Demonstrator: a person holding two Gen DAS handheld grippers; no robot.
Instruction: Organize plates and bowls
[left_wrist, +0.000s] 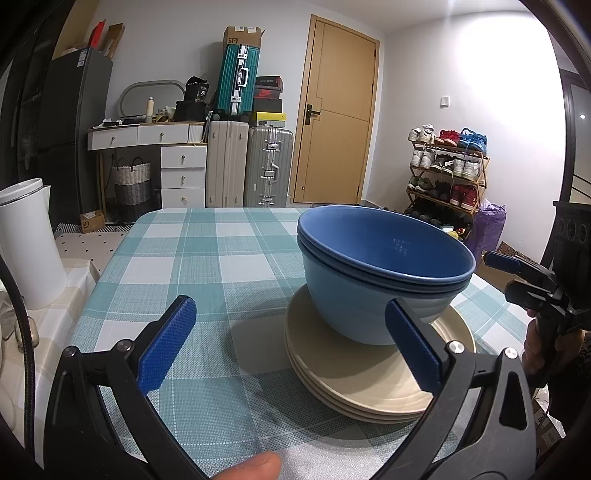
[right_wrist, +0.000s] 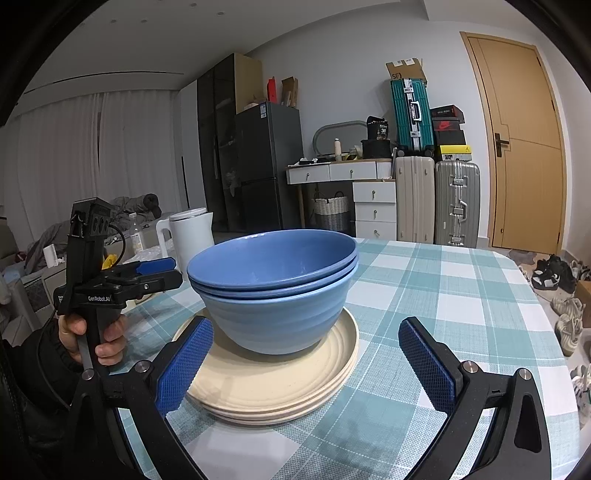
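Three nested blue bowls sit on stacked cream plates on a checked tablecloth; left gripper and right gripper jaws spread, suitcases beyond

Blue bowls nested atop cream plates; right gripper spread wide, empty.

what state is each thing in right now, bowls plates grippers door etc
blue bowls: nested, upright, empty, standing on the plates
cream plates: stacked flat on the checked tablecloth
left gripper: fingers open, holding nothing
right gripper: fingers open, holding nothing
door: closed
white kettle: upright beside the table, lid on
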